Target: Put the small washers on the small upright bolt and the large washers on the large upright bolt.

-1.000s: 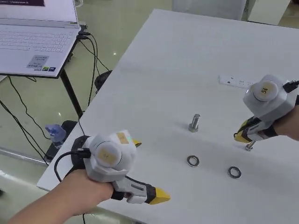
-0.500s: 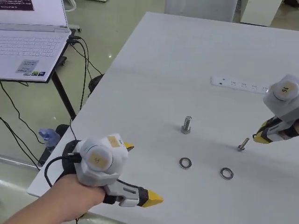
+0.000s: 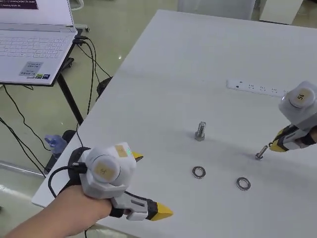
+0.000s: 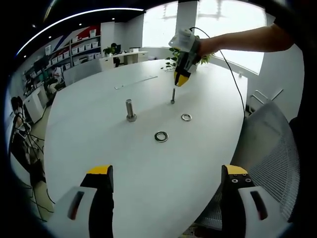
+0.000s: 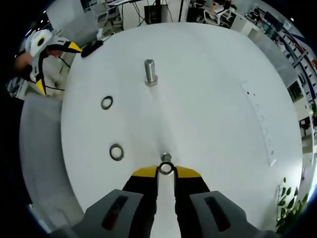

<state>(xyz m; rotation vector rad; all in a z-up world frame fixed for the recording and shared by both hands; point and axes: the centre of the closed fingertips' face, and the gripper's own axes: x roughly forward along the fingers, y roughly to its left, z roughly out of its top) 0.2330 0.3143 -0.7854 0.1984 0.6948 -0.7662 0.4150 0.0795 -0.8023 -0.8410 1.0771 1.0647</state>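
The small washer (image 5: pixel 166 169) sits low in the centre of the right gripper view, between the yellow tips of my right gripper (image 5: pixel 166 173), whose fingers are clenched on it. It lies directly in line with the top of the small upright bolt (image 5: pixel 166 157); I cannot tell whether the two touch. In the head view that bolt stands near the right edge of the frame, just beside the right gripper's tips. The large upright bolt (image 3: pixel 200 131) stands on its head near the middle of the frame, well apart from the small one. Below the bolts, two more washers lie flat on the white counter (image 3: pixel 163 74): the first loose washer (image 3: pixel 198 172) just under the large bolt, and the second loose washer (image 3: pixel 243 183) further toward the lower right, below the small bolt. My left gripper (image 4: pixel 167 173) hovers at the lower left of the head view over the counter's near edge, its fingers released and spread wide apart. A white power strip (image 3: pixel 257 88) lies on the counter at the upper right, beyond the bolts. At the upper left an open laptop (image 3: pixel 29 49) rests on a separate stand, with dark cables (image 3: pixel 94 64) hanging beside it and a bottle (image 3: pixel 54 144) on the floor.
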